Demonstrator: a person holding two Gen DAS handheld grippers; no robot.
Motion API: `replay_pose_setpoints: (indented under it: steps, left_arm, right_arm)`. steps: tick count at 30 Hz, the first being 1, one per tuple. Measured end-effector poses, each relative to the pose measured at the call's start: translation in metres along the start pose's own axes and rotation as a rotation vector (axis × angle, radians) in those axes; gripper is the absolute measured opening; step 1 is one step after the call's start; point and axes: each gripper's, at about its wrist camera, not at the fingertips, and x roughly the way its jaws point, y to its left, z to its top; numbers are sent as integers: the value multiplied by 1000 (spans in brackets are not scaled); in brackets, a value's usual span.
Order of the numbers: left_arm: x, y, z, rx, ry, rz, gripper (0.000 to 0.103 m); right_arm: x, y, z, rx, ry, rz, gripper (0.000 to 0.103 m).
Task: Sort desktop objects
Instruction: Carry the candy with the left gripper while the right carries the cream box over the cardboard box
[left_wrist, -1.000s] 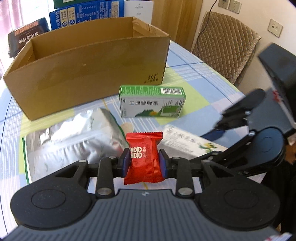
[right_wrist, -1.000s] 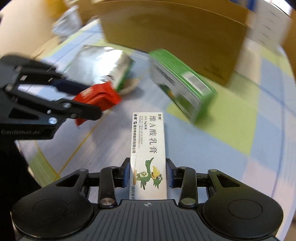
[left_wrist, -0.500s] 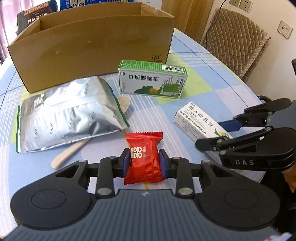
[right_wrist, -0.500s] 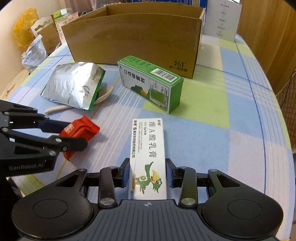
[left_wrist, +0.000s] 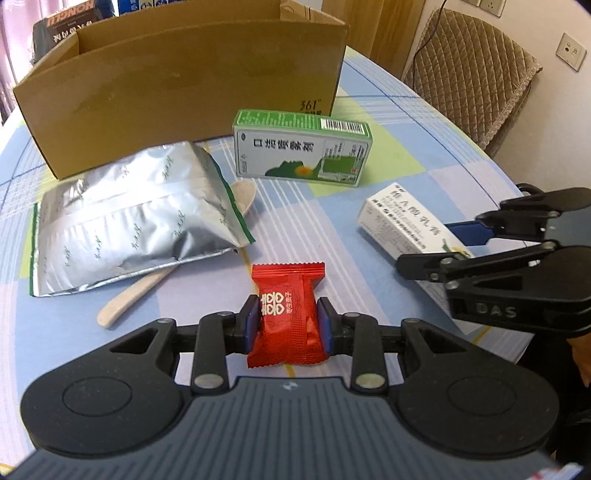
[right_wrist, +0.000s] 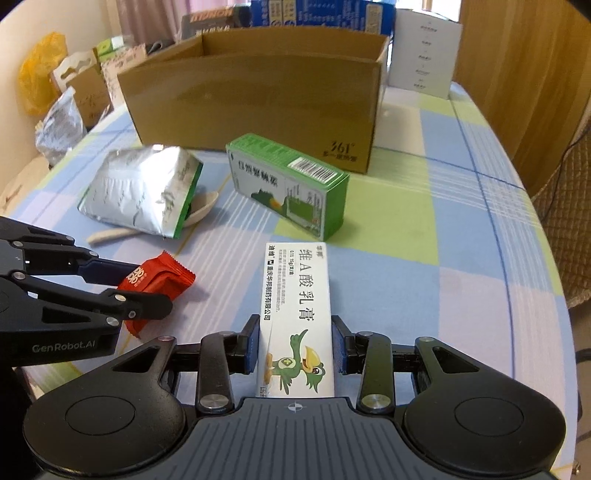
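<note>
Left wrist view: our left gripper is squeezed onto a red candy, and the pads press both its sides. The candy is up off the table, in front of the big box. Our right gripper is closed tight on a white carton, which sticks out toward the box too.

We think both things should go into the box. To do it well, we should lift each one higher than the box's near wall, move over the open top, and only then let go. One hand at a time is safer, so the grippers do not bump.

In front of the box stand a green carton and a silver bag lying on a spoon. We should pass above them, not through them.
</note>
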Motion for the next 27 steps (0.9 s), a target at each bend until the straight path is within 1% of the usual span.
replay_pose_setpoints:
  steps: [5, 15, 20, 27]
  left_arm:
    - [-20, -6, 7, 9, -42, 16, 27]
    - [-60, -11, 19, 9, -99, 34, 27]
    - [-76, -9, 23, 3, -124, 45, 27]
    - [-92, -2, 26, -6, -147, 59, 27]
  right_arm:
    - [-21, -2, 7, 33, -37, 12, 35]
    - [-58, 11, 27, 33, -107, 34, 35]
    - [-70, 18, 37, 17, -131, 38, 35]
    - [-79, 27, 46, -6, -143, 43, 35]
